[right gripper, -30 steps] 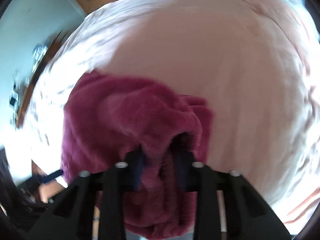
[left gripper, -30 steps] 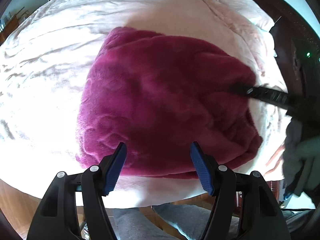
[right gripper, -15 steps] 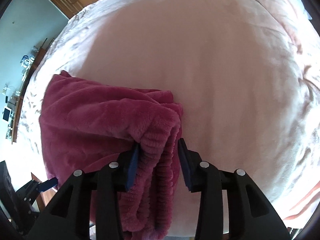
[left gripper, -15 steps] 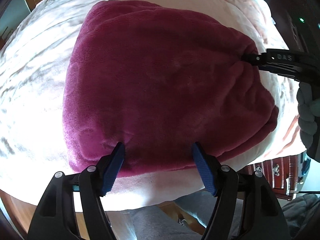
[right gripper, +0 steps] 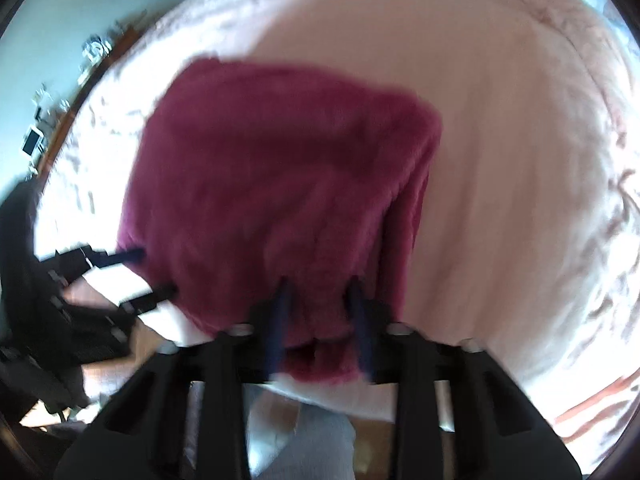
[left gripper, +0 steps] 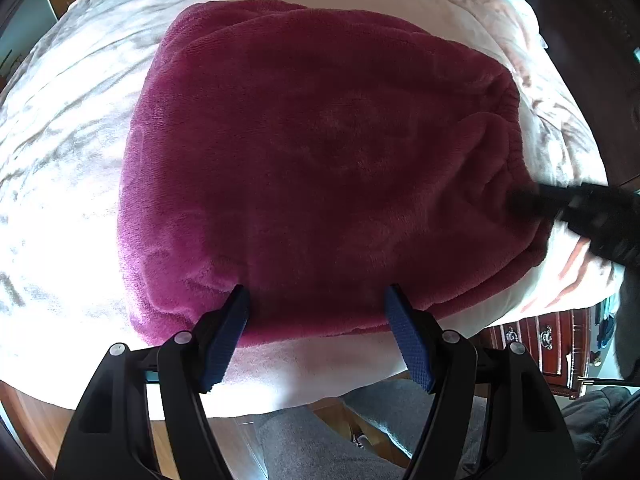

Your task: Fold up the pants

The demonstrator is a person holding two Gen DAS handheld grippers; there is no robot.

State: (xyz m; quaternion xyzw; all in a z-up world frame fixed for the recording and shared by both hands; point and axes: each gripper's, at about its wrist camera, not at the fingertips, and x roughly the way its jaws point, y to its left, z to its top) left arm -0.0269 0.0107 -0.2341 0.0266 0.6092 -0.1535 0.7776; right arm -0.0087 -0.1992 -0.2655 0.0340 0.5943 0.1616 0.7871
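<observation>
The magenta fleece pants (left gripper: 320, 168) lie folded in a thick pad on the pale pink bed. My left gripper (left gripper: 316, 312) is open, its blue pads at the pants' near edge with nothing between them. In the right wrist view, which is blurred, the pants (right gripper: 272, 184) fill the middle and my right gripper (right gripper: 320, 292) straddles their near edge by the waistband, jaws a little apart with fabric between them. The right gripper also shows in the left wrist view (left gripper: 532, 200) at the pants' right edge. The left gripper shows in the right wrist view (right gripper: 152, 276).
The pink bedspread (left gripper: 60, 128) covers the bed, with pillows at the far right (left gripper: 496, 8). A dark wooden dresser (left gripper: 548, 344) stands beyond the bed's near right corner. The person's grey-trousered legs (left gripper: 320, 440) are below the bed edge.
The right gripper has moved along the pants' right edge toward the near side, and its jaws have spread a little. The left gripper has stayed open at the near edge.
</observation>
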